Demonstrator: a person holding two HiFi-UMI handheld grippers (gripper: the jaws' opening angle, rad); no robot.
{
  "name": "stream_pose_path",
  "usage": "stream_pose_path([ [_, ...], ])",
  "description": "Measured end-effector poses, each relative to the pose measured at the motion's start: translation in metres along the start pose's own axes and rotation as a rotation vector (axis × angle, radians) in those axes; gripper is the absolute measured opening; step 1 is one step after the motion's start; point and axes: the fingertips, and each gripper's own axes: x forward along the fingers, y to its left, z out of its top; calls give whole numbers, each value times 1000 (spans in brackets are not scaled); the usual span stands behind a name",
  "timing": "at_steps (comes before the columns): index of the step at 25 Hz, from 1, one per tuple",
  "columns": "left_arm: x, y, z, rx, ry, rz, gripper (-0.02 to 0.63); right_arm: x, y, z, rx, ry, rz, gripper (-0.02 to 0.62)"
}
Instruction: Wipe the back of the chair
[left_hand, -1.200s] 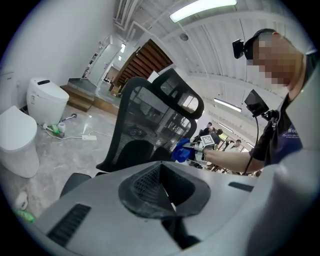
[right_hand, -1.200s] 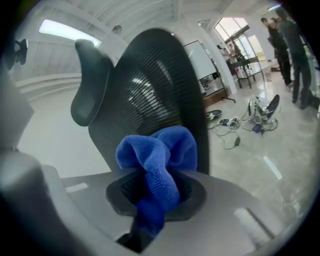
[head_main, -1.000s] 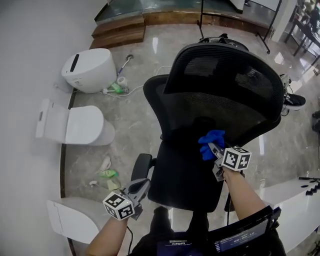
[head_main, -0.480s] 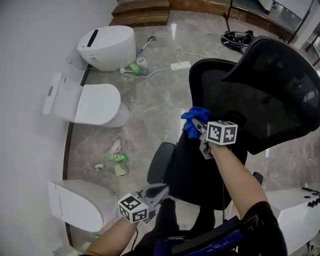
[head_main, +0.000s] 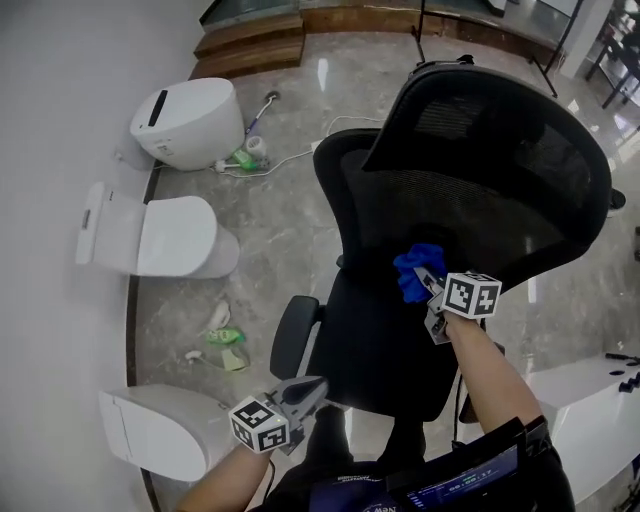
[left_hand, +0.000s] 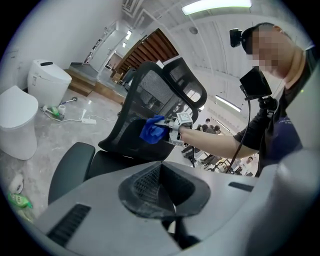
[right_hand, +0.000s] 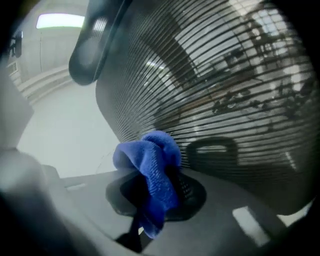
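A black mesh office chair (head_main: 500, 160) fills the head view's right half, its back (right_hand: 220, 95) facing me. My right gripper (head_main: 425, 283) is shut on a blue cloth (head_main: 417, 270), pressed against the lower part of the mesh back. In the right gripper view the blue cloth (right_hand: 152, 170) bulges from between the jaws right at the mesh. My left gripper (head_main: 300, 392) hangs low at the bottom left, beside the chair's armrest (head_main: 285, 335), jaws shut with nothing held. The left gripper view shows the chair (left_hand: 150, 105) and the cloth (left_hand: 152, 129) from the side.
Three white toilets stand along the left wall: one at the back (head_main: 190, 125), one in the middle (head_main: 150, 237), one near me (head_main: 160, 430). Bottles and rags (head_main: 222, 345) lie on the marble floor. A power strip and cable (head_main: 300, 150) trail behind the chair. A white table (head_main: 590, 410) is at right.
The chair has swung back round so its back sits further left and more upright in view. My right gripper with the cloth stays on the lower back. The left gripper barely shifted.
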Motion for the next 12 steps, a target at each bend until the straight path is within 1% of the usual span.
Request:
stream_pose_path([
  [4,30,-30,7,24,25,-28,2,-95,-80,8,95,-68,-125,64],
  [7,51,-52,8,45,45,-52,2,-165,-131,11,152,-126,-207,64],
  [10,67,-69,10,62,47,-74,2,-216,-169,10,193,-185,-284,64],
  [12,73,-77,10,65,44,-84,2,-239,-183,15,224,-239,-315,63],
])
